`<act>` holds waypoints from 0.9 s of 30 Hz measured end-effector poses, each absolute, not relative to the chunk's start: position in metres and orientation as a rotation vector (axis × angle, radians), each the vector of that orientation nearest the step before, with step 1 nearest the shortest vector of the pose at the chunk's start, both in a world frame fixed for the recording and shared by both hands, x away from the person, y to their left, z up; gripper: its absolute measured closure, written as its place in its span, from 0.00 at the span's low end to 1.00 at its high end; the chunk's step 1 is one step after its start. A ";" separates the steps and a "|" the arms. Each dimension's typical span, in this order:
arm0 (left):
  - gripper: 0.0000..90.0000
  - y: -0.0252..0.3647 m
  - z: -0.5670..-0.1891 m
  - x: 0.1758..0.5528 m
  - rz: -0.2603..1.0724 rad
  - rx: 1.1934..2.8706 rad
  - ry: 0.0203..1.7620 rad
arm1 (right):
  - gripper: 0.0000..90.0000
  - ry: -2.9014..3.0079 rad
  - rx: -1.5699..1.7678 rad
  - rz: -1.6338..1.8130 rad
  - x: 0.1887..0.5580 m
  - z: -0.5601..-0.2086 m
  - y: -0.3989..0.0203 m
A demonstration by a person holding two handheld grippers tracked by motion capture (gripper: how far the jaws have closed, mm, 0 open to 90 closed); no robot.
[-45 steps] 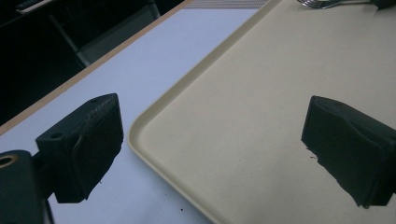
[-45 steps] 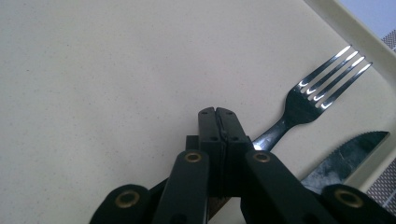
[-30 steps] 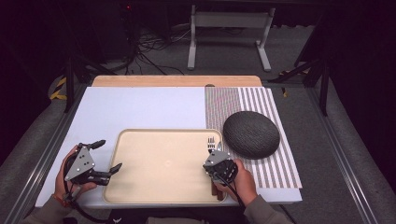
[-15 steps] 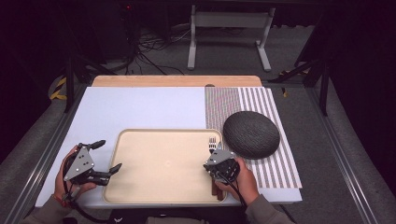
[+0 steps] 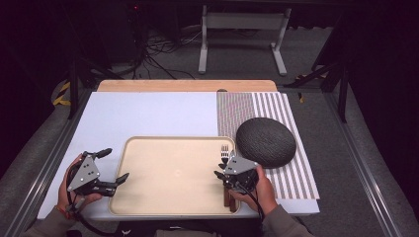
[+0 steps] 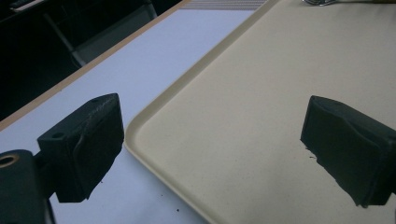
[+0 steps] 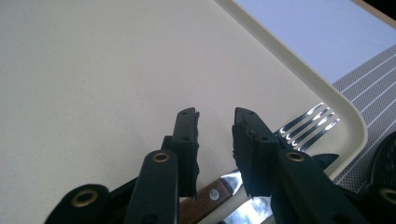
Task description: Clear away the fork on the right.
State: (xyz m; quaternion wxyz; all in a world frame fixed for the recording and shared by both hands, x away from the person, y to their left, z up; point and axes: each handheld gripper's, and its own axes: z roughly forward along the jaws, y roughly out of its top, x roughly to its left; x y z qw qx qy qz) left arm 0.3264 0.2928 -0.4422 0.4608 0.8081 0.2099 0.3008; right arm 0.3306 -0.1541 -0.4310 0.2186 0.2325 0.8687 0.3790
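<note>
A beige tray [image 5: 173, 173] lies at the table's near edge. Along its right side rest a metal fork [image 5: 225, 149] and a wooden-handled knife [image 5: 230, 200]. My right gripper [image 5: 221, 167] hovers just over them. In the right gripper view its jaws [image 7: 215, 121] have just been opening; a narrow gap stands between the pads with nothing in it. The knife handle [image 7: 210, 196] and fork tines [image 7: 308, 123] lie below and beside them. My left gripper [image 5: 114, 165] is wide open, straddling the tray's left rim [image 6: 154, 112] with nothing held.
A dark grey domed round object [image 5: 266, 141] sits on a striped placemat [image 5: 291, 173] right of the tray, close to my right hand. A pale blue surface [image 5: 148, 113] extends behind the tray, and a wooden strip [image 5: 188, 85] runs along the far edge.
The right gripper's jaws have parted a little over the knife and fork. Both hands stay about where they were.
</note>
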 end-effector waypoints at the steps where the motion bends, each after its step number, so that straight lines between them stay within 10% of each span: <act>1: 0.07 0.293 -0.442 0.326 0.740 1.990 0.515 | 0.77 2.404 0.643 1.049 0.331 -0.431 -0.154; 27: 0.08 0.297 -0.443 0.322 0.742 1.996 0.525 | 0.41 2.258 0.669 1.081 0.332 -0.415 -0.170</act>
